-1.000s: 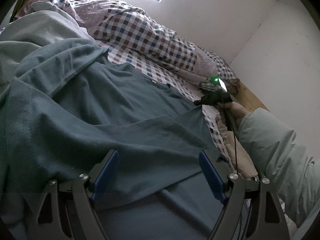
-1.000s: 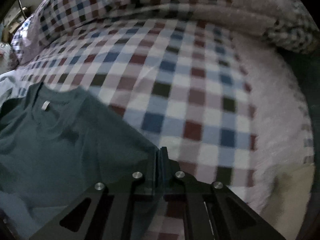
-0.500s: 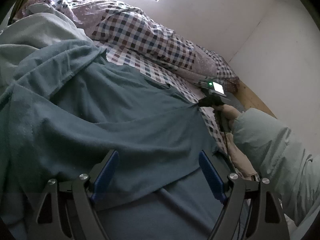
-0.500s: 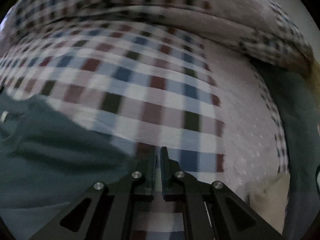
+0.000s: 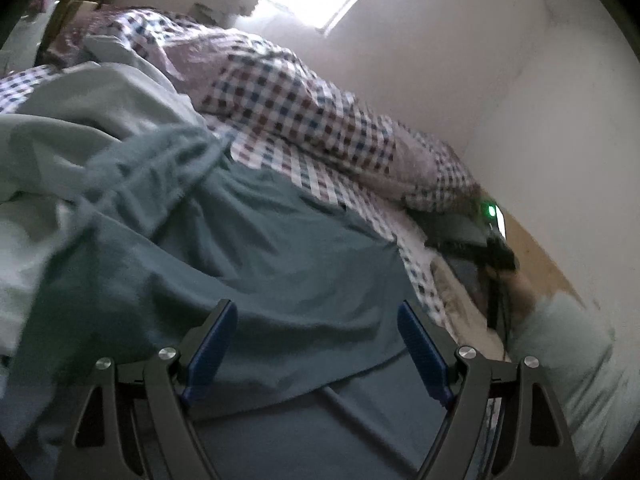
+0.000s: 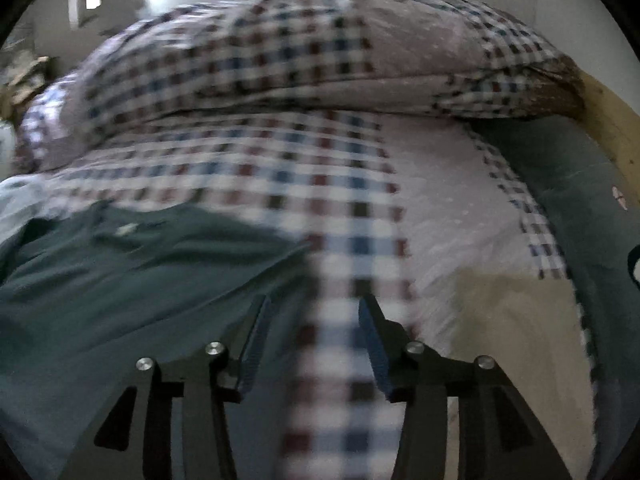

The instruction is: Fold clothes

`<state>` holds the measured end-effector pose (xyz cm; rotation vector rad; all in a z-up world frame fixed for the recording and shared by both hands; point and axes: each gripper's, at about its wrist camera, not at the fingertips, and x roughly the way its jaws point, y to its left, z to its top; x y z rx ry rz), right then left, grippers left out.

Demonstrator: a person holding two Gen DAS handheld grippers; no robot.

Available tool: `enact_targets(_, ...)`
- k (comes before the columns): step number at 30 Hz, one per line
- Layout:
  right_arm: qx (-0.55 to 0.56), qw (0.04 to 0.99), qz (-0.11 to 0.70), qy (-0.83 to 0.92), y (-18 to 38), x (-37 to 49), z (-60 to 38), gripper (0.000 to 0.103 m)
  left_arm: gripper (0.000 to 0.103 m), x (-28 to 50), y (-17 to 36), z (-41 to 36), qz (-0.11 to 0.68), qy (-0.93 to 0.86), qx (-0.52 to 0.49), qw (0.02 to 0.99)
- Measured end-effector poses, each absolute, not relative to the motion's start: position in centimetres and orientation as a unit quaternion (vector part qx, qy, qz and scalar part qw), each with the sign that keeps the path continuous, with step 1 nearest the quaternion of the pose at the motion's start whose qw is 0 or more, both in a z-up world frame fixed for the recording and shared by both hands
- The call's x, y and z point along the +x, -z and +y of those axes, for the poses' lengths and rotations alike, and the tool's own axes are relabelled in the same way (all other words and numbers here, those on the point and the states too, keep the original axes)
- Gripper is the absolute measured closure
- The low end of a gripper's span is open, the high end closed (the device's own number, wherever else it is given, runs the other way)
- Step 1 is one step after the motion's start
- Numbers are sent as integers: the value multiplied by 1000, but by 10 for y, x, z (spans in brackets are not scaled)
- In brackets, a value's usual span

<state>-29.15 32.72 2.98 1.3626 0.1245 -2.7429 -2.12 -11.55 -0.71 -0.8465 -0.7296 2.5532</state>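
Note:
A teal T-shirt [image 5: 280, 248] lies spread on the checked bedsheet [image 6: 340, 200]; the right wrist view shows its collar end [image 6: 140, 272]. My left gripper [image 5: 315, 306] hovers open over the shirt's near part, with nothing between its blue pads. My right gripper [image 6: 315, 300] is just off the shirt's right edge, above the sheet. Its jaws are opening and hold nothing. In the left wrist view the right gripper [image 5: 444, 245] shows at the bed's right side, with a green light on it, held by a hand in a pale green sleeve [image 5: 568, 352].
A rolled checked duvet [image 6: 280, 60] runs along the far side of the bed against the white wall [image 5: 500, 80]. A pale green garment [image 5: 80, 120] is heaped left of the shirt. A wooden bed frame [image 6: 608, 120] and dark fabric [image 6: 560, 168] border the right.
My right gripper was shut at the shirt's right edge; it has opened and drawn back to the right and up. The left gripper rose slightly and stays open.

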Motion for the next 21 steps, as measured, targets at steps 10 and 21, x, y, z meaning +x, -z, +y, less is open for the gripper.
enact_targets(10,419,354,125,826,-70,-180,119,52,18,5,-4,-228,-371,-900,-212,87)
enact_targets(21,403,538,253,695,-60,-138,-62,53,18,-14,35,-283,-463,-843,-256,95)
